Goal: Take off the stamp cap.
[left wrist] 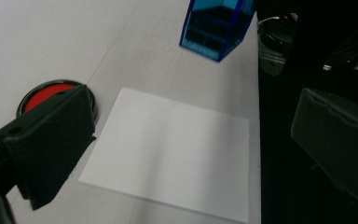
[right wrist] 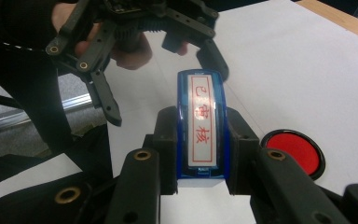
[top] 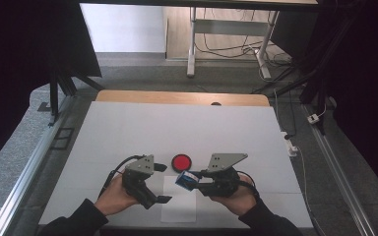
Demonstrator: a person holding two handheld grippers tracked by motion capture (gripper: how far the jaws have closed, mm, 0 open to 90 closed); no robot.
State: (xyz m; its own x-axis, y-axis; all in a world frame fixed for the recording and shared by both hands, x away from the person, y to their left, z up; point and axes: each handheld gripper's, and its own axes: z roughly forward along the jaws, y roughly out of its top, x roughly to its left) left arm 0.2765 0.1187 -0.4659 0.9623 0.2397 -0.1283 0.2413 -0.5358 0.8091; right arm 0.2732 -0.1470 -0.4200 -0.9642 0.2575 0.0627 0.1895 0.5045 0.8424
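The white bench (top: pixel 128 128) holds a paper (left wrist: pixel 177 149) by its near edge. The right tongs (right wrist: pixel 200 140) grip a blue stamp (right wrist: pixel 200 126) above it. The left tongs (top: pixel 150 184) gape empty. Lower the stamp flat and straight, after inking on the red pad (top: pixel 181 162).

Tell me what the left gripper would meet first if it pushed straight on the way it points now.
Probably the white sheet of paper lying ahead between the open jaws of the left gripper. Beyond it hangs the translucent blue plastic stamp, though depth is hard to judge.
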